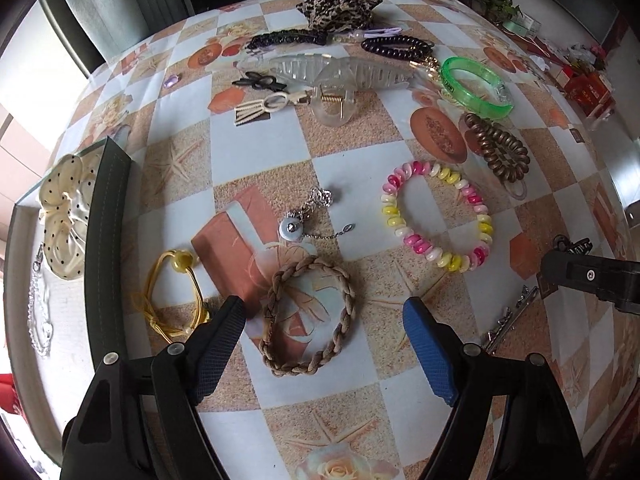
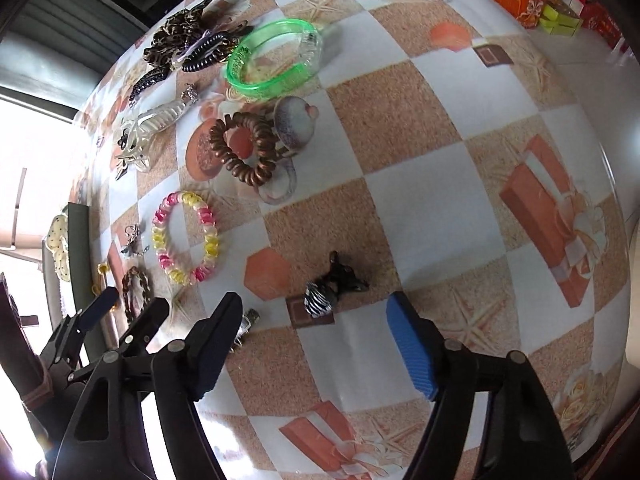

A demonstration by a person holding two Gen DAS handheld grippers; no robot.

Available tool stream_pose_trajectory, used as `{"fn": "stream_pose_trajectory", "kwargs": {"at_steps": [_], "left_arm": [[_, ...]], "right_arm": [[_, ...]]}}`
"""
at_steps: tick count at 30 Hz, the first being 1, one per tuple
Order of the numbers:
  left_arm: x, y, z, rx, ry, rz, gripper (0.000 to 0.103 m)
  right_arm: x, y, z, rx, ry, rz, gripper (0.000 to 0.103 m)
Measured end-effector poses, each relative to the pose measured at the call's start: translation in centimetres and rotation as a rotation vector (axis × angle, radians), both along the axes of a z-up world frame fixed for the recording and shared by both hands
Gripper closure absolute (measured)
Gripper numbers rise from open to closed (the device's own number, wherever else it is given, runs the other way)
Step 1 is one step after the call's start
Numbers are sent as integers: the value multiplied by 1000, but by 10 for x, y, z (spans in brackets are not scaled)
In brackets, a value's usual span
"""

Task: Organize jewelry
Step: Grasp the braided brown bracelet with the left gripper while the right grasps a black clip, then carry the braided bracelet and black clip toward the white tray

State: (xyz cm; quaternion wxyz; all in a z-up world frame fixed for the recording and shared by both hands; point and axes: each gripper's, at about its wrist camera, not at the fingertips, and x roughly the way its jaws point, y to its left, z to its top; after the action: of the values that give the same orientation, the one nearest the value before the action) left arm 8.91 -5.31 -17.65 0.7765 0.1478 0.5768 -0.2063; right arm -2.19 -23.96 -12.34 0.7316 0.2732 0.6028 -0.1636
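My left gripper [image 1: 324, 308] hangs open over a brown braided bracelet [image 1: 308, 316] that lies flat on the checkered tablecloth, one finger on each side of it and neither touching it. Beside it lie a yellow cord bracelet [image 1: 172, 296], a silver pendant chain [image 1: 304, 220] and a pink-and-yellow bead bracelet [image 1: 438, 216]. My right gripper [image 2: 316, 300] is open too, with a black and zebra-striped hair clip [image 2: 324, 296] on the table between its fingers, untouched. A silver clip [image 2: 246, 326] lies by its left finger.
A dark-rimmed tray [image 1: 104, 240] at the left holds a polka-dot scrunchie [image 1: 66, 208] and a clear chain [image 1: 38, 320]. Farther back lie a green bangle [image 1: 476, 84], a brown coil tie [image 1: 500, 148], a clear claw clip [image 1: 340, 76] and a leopard scrunchie [image 1: 336, 10]. Boxes [image 2: 532, 0] stand far right.
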Motion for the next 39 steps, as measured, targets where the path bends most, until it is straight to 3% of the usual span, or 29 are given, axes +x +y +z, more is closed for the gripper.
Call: {"fn": "stream_pose_trajectory", "kwargs": {"at_steps": [3,7,10,15,26,39], "left_arm": [[0,0,0,-4,4,3,19],[-3,-2,1,-20,6,-11,28],[-5,-4,4,-27,4,-24,46],[-7,-5,7,-38,13,-15,88],[-17,13,24,-123,32,33,89],[-20,58,73,-223,-45,167,89]], "right_arm": [[5,5,0,-37,6,10,38],[10,11,0,-88,16,29,54],[9,10,0,-107,15,33,69],[6,11,1,-109,6,41,69],[-13,6,10,-93,-8,54,69],[10,25,50,-88,-71,176,69]]}}
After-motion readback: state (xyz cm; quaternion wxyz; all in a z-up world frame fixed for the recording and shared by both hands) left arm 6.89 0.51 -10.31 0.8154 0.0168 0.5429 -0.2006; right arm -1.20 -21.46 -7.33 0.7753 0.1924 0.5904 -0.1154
